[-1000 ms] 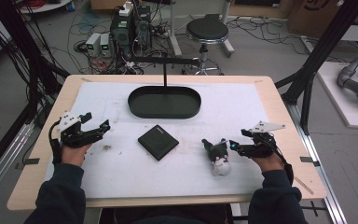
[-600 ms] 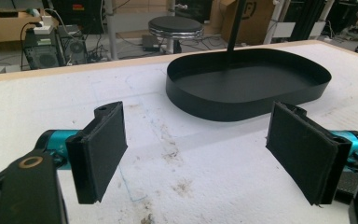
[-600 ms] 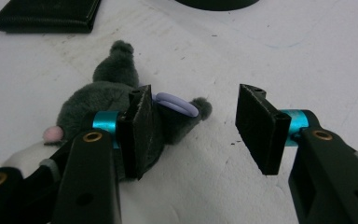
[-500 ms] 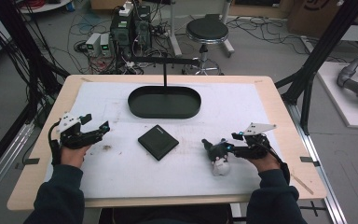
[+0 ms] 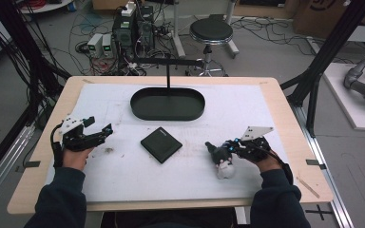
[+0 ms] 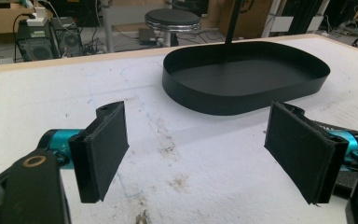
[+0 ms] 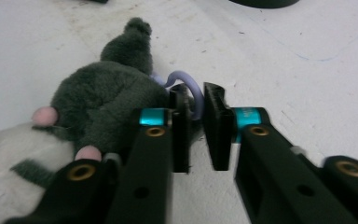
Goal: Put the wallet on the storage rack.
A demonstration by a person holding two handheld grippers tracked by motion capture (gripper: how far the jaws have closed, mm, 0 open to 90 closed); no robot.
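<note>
The plush mouse (image 5: 221,160) lies on the white mat of the tabletop (image 5: 285,99), near the right part of the front edge. Its long axis runs at a slant: the dark grey end points toward the far left, to the middle of the tabletop, and the white end (image 5: 225,170) points toward the front edge. In the right gripper view the same toy (image 7: 98,100) lies on its side, with a small grey knob at its far end and a thin lilac loop (image 7: 186,84) (perhaps the tail, I cannot tell for sure) curving out beside the body.

The right gripper (image 5: 232,146) is at the toy's right side. Its fingers (image 7: 181,133) have just been closing and now stand almost together, with only a narrow gap; the lilac loop passes between them, and they seem to pinch it. One second ago these fingers stood wide apart and a little further from the toy, toward the right edge; the toy itself lies in the same place as then.

The left gripper (image 5: 95,133) rests near the left edge, its fingers (image 6: 105,149) wide apart with nothing between them, same as earlier. The black square pad (image 5: 161,144) lies at the middle, and the black oval tray (image 5: 167,113) behind it toward the far edge.
</note>
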